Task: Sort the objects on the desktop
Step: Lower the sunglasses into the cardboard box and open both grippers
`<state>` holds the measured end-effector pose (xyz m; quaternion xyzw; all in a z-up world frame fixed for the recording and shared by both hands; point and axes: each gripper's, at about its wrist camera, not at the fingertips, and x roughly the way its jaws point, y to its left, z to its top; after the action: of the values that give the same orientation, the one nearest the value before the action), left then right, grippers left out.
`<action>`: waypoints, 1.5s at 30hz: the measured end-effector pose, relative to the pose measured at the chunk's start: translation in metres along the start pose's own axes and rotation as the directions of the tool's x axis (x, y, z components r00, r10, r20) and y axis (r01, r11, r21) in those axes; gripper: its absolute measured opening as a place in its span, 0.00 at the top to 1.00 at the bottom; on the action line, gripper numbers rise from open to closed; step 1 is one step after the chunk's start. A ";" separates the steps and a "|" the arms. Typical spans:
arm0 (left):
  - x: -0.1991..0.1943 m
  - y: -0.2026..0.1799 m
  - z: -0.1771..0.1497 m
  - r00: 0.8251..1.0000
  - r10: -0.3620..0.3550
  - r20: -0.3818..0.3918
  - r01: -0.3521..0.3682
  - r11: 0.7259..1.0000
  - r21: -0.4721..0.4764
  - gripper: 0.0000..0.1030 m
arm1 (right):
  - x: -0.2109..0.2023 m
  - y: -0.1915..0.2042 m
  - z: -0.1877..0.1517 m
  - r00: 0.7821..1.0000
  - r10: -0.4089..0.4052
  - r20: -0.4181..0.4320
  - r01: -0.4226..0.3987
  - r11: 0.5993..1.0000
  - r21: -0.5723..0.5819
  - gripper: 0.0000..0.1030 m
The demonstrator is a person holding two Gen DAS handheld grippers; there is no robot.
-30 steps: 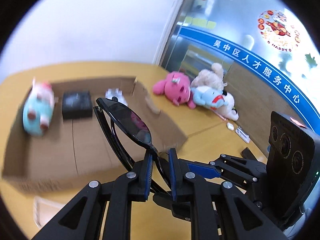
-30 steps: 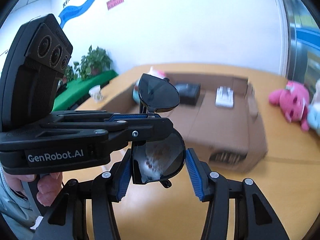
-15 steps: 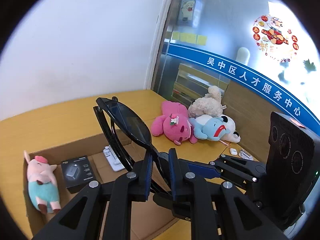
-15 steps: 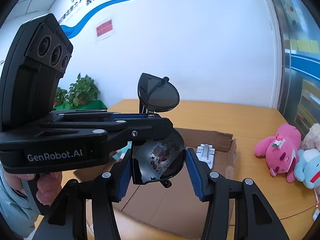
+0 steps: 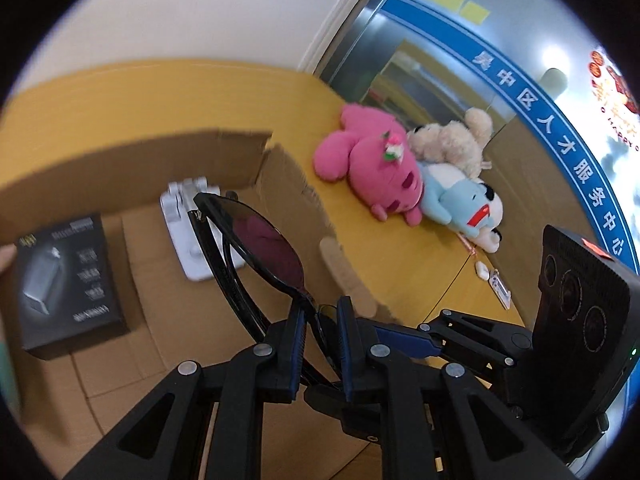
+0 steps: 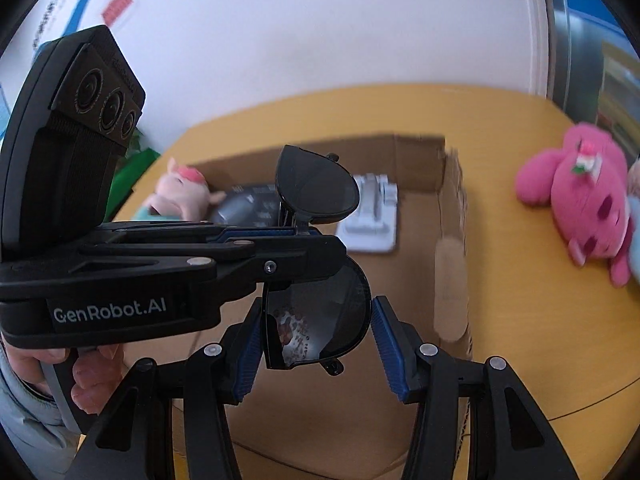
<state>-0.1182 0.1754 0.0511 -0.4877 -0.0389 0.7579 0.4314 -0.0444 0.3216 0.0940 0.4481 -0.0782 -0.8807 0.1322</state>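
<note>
- Left claw (image 5: 320, 334) pinches the sunglasses (image 5: 260, 248) at the bridge, above the box (image 5: 280, 184).
- Right claw (image 6: 316, 338) spread around one lens, not pressing.
- Risk: thin bridge grip, glasses could twist loose, landing on the charger (image 5: 188, 236) ahead.

Office service centre — blue Chinese sign band (image 5: 560, 128), wooden desk (image 5: 400, 256)

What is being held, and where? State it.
The left gripper pinches the sunglasses at the bridge. The right gripper flanks one lens, its right pad clear; a grip cannot be told.
</note>
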 end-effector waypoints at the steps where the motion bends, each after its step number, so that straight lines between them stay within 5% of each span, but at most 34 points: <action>1: 0.006 0.004 -0.002 1.000 -0.007 -0.013 0.006 1.000 -0.010 0.86 | 0.010 -0.004 -0.002 1.000 -0.009 -0.030 0.009 1.000 0.009 0.52; 13: 0.058 0.021 -0.013 0.985 -0.119 -0.129 0.100 0.985 -0.141 0.86 | 0.039 -0.022 -0.023 0.957 -0.178 -0.231 0.194 0.980 0.048 0.51; 20: 0.077 0.028 -0.019 0.967 -0.133 -0.216 0.088 0.975 -0.205 0.87 | 0.045 -0.012 -0.028 0.935 -0.238 -0.263 0.250 0.968 0.013 0.50; 22: 0.079 0.029 -0.021 0.965 -0.134 -0.227 0.085 0.973 -0.213 0.88 | 0.048 -0.007 -0.030 0.927 -0.255 -0.274 0.263 0.965 -0.007 0.42; 25: 0.075 0.030 -0.021 0.969 -0.128 -0.212 0.082 0.974 -0.213 0.88 | 0.046 -0.005 -0.034 0.914 -0.315 -0.255 0.315 0.948 -0.042 0.34; 32: 0.088 0.029 -0.026 0.961 -0.101 -0.259 0.038 0.970 -0.239 0.86 | 0.020 0.000 -0.036 0.929 -0.318 -0.191 0.315 0.948 -0.047 0.23; 40: 0.075 0.007 -0.030 0.960 -0.063 -0.273 0.010 0.981 -0.194 0.55 | -0.007 0.008 -0.044 0.933 -0.343 -0.106 0.337 0.939 -0.068 0.11; 42: 0.059 -0.002 -0.030 0.967 -0.013 -0.254 -0.027 0.987 -0.157 0.55 | -0.016 0.005 -0.046 0.937 -0.341 -0.081 0.337 0.940 -0.059 0.11; 45: 0.010 -0.014 -0.032 0.992 0.050 -0.116 -0.062 0.993 -0.104 0.55 | -0.042 0.004 -0.054 0.949 -0.314 -0.021 0.314 0.949 -0.029 0.09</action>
<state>-0.0866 0.1798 0.0340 -0.5535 -0.0414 0.7375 0.3847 0.0236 0.3298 0.0950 0.4640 0.0070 -0.8858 -0.0029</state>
